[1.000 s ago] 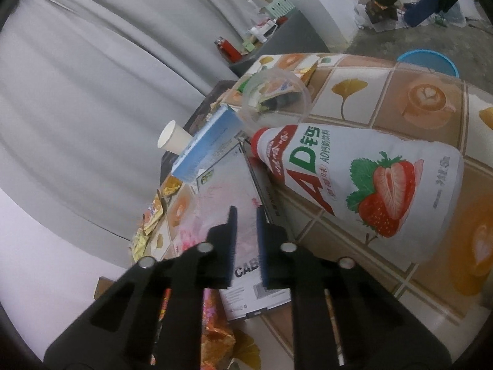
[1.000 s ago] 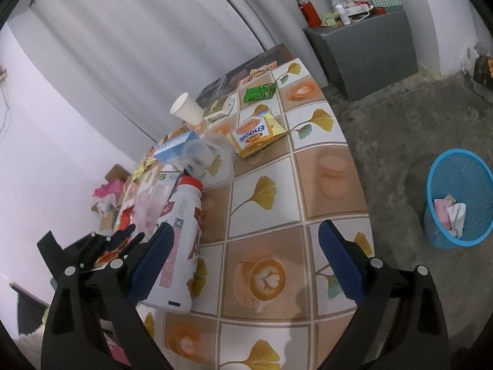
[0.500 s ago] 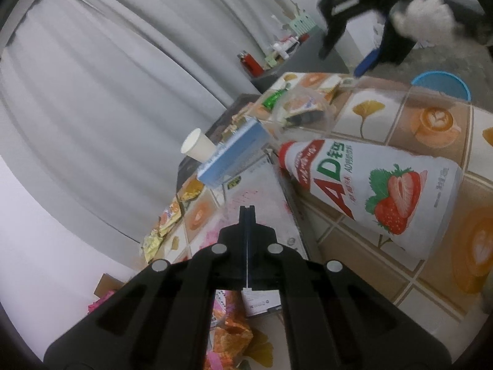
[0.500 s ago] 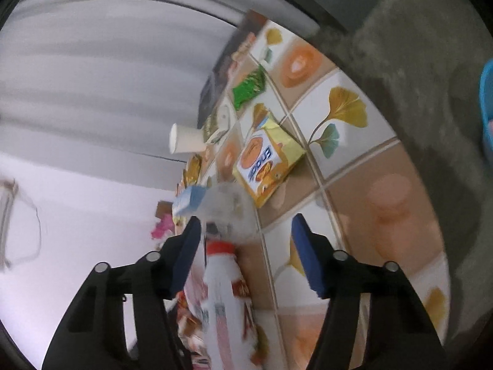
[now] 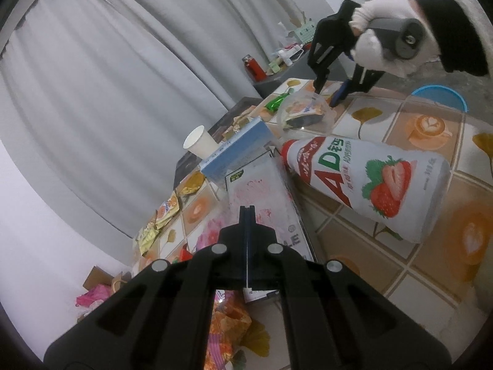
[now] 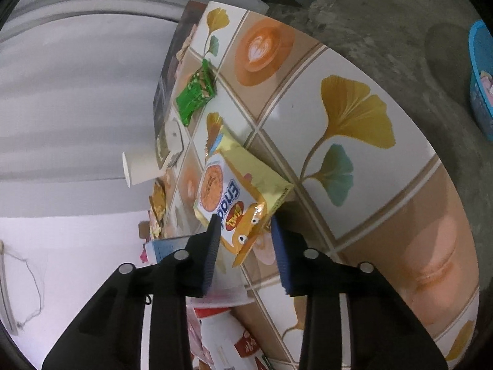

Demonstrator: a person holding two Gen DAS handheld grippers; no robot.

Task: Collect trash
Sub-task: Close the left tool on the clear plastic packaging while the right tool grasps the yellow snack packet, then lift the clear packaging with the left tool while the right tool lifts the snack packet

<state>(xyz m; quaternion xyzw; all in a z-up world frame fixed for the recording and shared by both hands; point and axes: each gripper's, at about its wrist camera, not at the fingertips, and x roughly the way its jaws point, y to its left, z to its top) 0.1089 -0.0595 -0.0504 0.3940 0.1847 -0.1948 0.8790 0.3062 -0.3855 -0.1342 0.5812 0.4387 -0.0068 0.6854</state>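
Note:
My right gripper (image 6: 245, 228) hangs low over the tiled table (image 6: 385, 215), jaws closing. The near corner of a yellow Enaak snack bag (image 6: 228, 185) lies between the pads, and a small gap still shows on each side. From the left wrist view, that right gripper (image 5: 328, 94) is held by a gloved hand (image 5: 376, 30) just behind a clear plastic cup (image 5: 305, 111). My left gripper (image 5: 247, 212) is shut above a flat pink-and-white package (image 5: 262, 185). Whether it pinches a thin film there I cannot tell. A strawberry drink bottle (image 5: 369, 182) lies on its side to the right.
A green packet (image 6: 195, 95) and a white paper cup (image 6: 141, 168) sit at the table's far end. A blue box (image 5: 237, 148) and several small wrappers (image 5: 160, 215) lie left of the bottle. A blue bin (image 6: 480, 86) stands on the floor beyond the table's right edge.
The left jaws went from slightly apart to fully shut. The right gripper rolled, dropped toward the yellow snack bag, and its jaws narrowed from wide to close around the bag's corner.

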